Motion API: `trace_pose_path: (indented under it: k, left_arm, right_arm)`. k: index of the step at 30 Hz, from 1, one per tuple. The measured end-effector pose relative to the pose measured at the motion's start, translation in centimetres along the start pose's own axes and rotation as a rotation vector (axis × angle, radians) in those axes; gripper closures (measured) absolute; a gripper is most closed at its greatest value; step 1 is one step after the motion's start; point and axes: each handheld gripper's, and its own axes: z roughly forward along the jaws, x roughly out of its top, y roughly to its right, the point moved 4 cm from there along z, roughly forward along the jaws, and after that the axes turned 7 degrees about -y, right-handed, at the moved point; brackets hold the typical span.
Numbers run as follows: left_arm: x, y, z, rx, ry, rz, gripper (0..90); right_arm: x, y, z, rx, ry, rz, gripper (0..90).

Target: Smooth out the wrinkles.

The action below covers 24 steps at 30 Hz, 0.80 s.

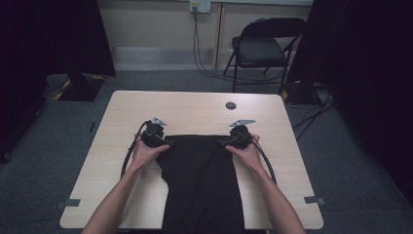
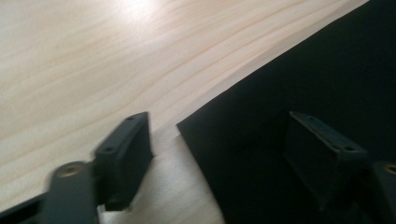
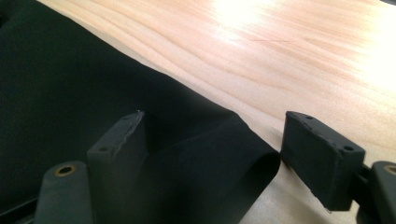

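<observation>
A black cloth point(image 1: 202, 180) lies flat on the wooden table point(image 1: 195, 109), running from mid-table to the near edge and over it. The left gripper point(image 2: 219, 140) sits at its far left corner, the right gripper point(image 3: 212, 149) at its far right corner — both with jaws apart, straddling the fabric edge. My guess is a fold is starting; next each gripper would need to close on its corner and lift. No label, brand or writing is readable anywhere.
</observation>
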Motion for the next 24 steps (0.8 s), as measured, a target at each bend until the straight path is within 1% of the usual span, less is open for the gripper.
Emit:
trace_pose_path:
  k: [3, 4, 5, 6, 8, 9, 10, 11, 13, 14, 15, 16, 17, 20, 21, 22, 24]
  left_arm:
    - [-0.1, -0.3, -0.1, 0.0, 0.004, -0.014, 20.8]
    - [-0.1, -0.4, -0.1, -0.001, 0.003, -0.007, 20.7]
    - [-0.2, -0.3, -0.1, 0.003, -0.003, 0.013, 20.5]
    - [-0.2, -0.3, -0.1, 0.003, -0.003, 0.013, 19.9]
    - [-0.2, 0.0, 0.0, 0.029, -0.018, 0.051, 19.9]
    - [-0.3, 0.3, 0.0, 0.034, -0.022, 0.067, 19.9]
    - [-0.3, 0.5, 0.0, 0.037, -0.02, 0.076, 20.8]
    - [-0.4, 0.6, 0.0, 0.041, -0.012, 0.082, 25.4]
    - [-0.8, 1.0, -0.2, 0.028, 0.018, 0.086, 31.9]
    - [-0.8, 1.0, -0.2, 0.028, 0.018, 0.086, 35.3]
    - [-1.0, 1.3, -0.4, 0.012, 0.023, 0.112, 41.9]
    - [-1.0, 1.3, -0.4, 0.012, 0.023, 0.112, 48.1]
    - [-1.1, 1.5, -0.4, 0.008, 0.033, 0.116, 48.1]
    - [-1.2, 1.7, -0.5, -0.009, 0.041, 0.113, 55.8]
    - [-1.2, 1.8, -0.5, -0.024, 0.041, 0.119, 59.7]
    - [-1.2, 1.9, -0.5, -0.04, 0.041, 0.121, 66.3]
    - [-1.3, 2.1, -0.4, -0.063, 0.047, 0.116, 75.5]
  right_arm:
    - [0.0, -0.3, 0.1, 0.008, -0.002, -0.015, 22.8]
    - [-0.1, -0.5, 0.0, 0.015, -0.004, -0.024, 24.0]
    - [-0.1, -0.6, 0.0, 0.019, -0.003, -0.033, 26.0]
    - [-0.1, -0.6, 0.0, 0.019, -0.003, -0.033, 26.0]
    - [-0.1, -1.4, 0.0, 0.044, -0.008, -0.064, 35.6]
    - [-0.1, -1.6, 0.0, 0.052, -0.006, -0.073, 36.6]
    - [-0.1, -1.8, 0.1, 0.046, -0.007, -0.078, 38.4]
    - [-0.1, -2.3, 0.1, 0.056, -0.005, -0.087, 45.3]
    - [0.0, -2.7, 0.1, 0.053, -0.007, -0.095, 49.4]
    - [0.0, -2.7, 0.1, 0.053, -0.007, -0.095, 49.4]
    - [0.0, -2.9, 0.1, 0.057, -0.014, -0.101, 54.1]
    - [0.0, -2.9, 0.1, 0.057, -0.014, -0.101, 54.1]
    - [0.0, -3.0, 0.0, 0.055, -0.015, -0.102, 55.5]
    - [-0.1, -3.0, 0.0, 0.066, -0.014, -0.092, 63.6]
    - [-0.1, -3.0, 0.0, 0.072, -0.013, -0.086, 66.8]
    - [-0.1, -2.9, 0.0, 0.076, -0.011, -0.081, 68.5]
    - [-0.2, -2.8, -0.1, 0.087, -0.007, -0.065, 74.3]
